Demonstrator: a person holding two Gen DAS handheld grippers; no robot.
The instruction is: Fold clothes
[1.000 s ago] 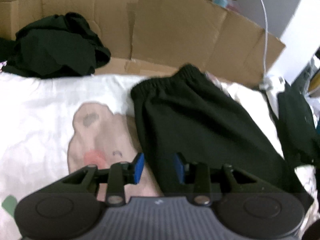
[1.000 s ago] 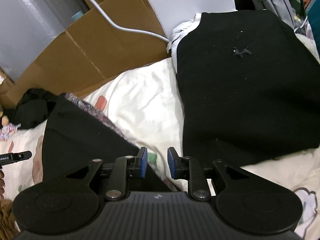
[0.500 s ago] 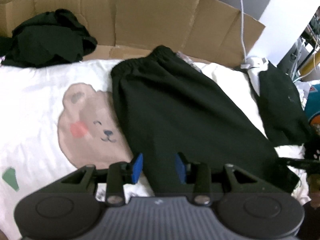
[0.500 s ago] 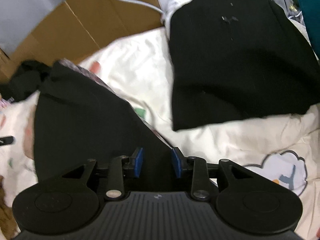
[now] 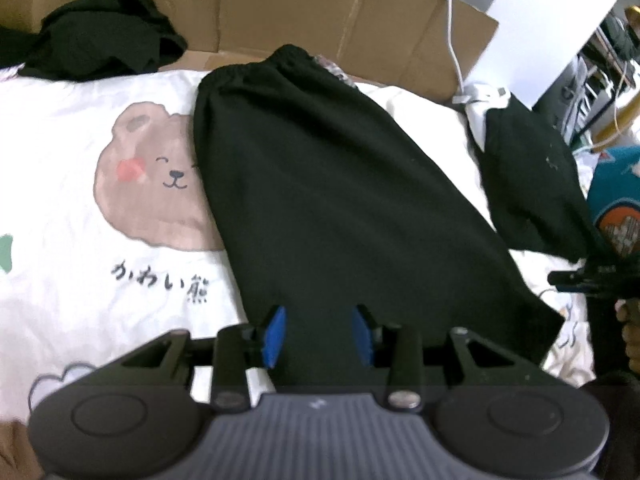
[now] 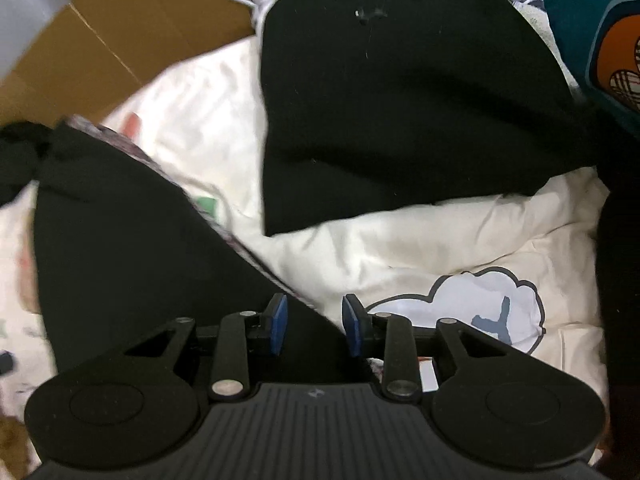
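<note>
Both grippers have pulled back toward the near hem of the black shorts (image 5: 320,184): a second ago the left wrist view sat close over the cloth, and now the whole garment shows, from the elastic waistband at top centre down to the hem at the bottom. The bear print on the white bed sheet (image 5: 80,168) is fully uncovered at left, with its line of writing below.

The left gripper (image 5: 319,334) has just been opening its jaws; they stand partly apart over the hem, with black cloth seen between the blue pads, which do not press on it. The right gripper (image 6: 315,324) has also just been opening; its jaws stand partly apart at the shorts' right edge in the lower middle of its view, holding nothing.

My reading is that the shorts lie spread flat and the hem corners are about to be picked up for a fold.

Containers: flattened cardboard (image 5: 304,4) stands along the top of the frame like a box wall, and I cannot tell whether it holds anything. A crumpled dark garment (image 5: 104,36) lies against it at upper left. A folded black garment (image 6: 400,96) rests on the sheet at upper right.
</note>
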